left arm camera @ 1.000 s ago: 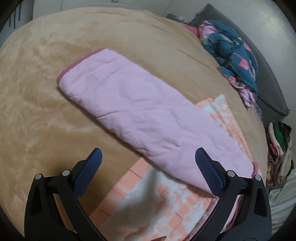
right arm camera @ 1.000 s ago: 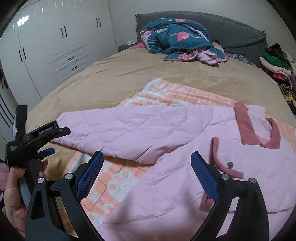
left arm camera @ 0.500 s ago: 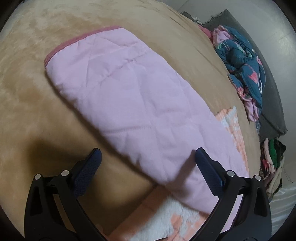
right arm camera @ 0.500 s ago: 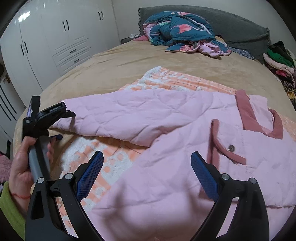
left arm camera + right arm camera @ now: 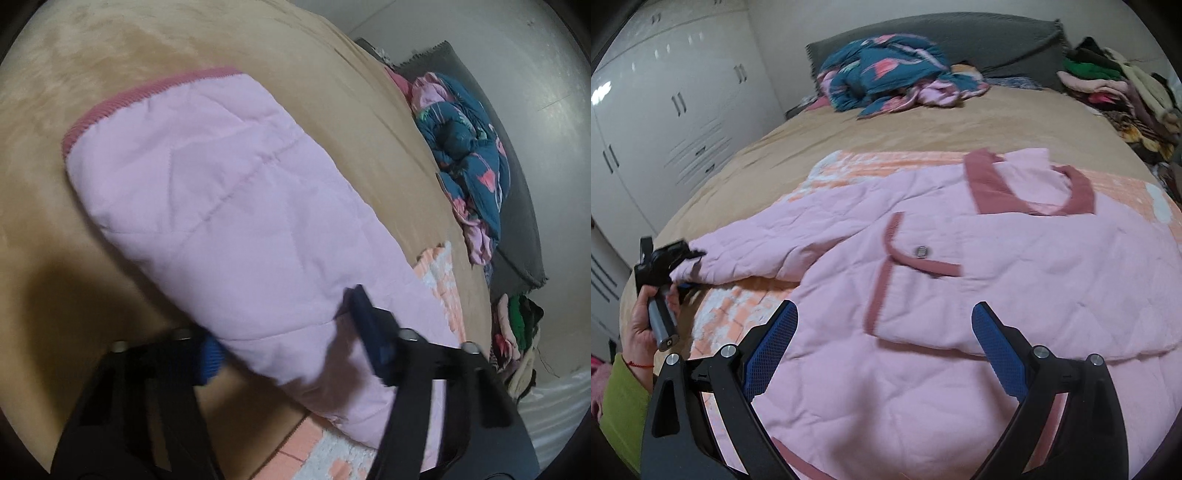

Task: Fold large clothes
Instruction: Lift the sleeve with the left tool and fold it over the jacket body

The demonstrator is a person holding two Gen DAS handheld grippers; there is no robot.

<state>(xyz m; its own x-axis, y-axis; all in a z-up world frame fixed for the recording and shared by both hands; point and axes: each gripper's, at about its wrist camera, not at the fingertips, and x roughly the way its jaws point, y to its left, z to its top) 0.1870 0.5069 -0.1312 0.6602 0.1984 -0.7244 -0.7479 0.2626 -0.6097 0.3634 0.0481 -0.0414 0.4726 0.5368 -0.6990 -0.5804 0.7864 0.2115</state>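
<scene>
Pink quilted jacket (image 5: 979,295) lies spread on the bed (image 5: 923,129), its sleeve (image 5: 229,221) stretched toward the left edge. My left gripper (image 5: 288,339) is clamped on that sleeve near the cuff; my right gripper (image 5: 882,339) hovers spread wide over the jacket's body, holding nothing.

The left wrist view looks from low and very close along the quilted pale pink jacket sleeve (image 5: 229,221), out toward its darker pink ribbed cuff, over the tan plush-covered bed (image 5: 332,110). The right wrist view sits higher and further back, facing the grey padded headboard (image 5: 979,40) across the whole jacket. Both views share the sleeve, the crumpled teal flamingo-print quilt (image 5: 886,77) and the orange-and-white checked blanket (image 5: 738,310); the right wrist view also shows the left gripper (image 5: 685,258) at the sleeve's end.
</scene>
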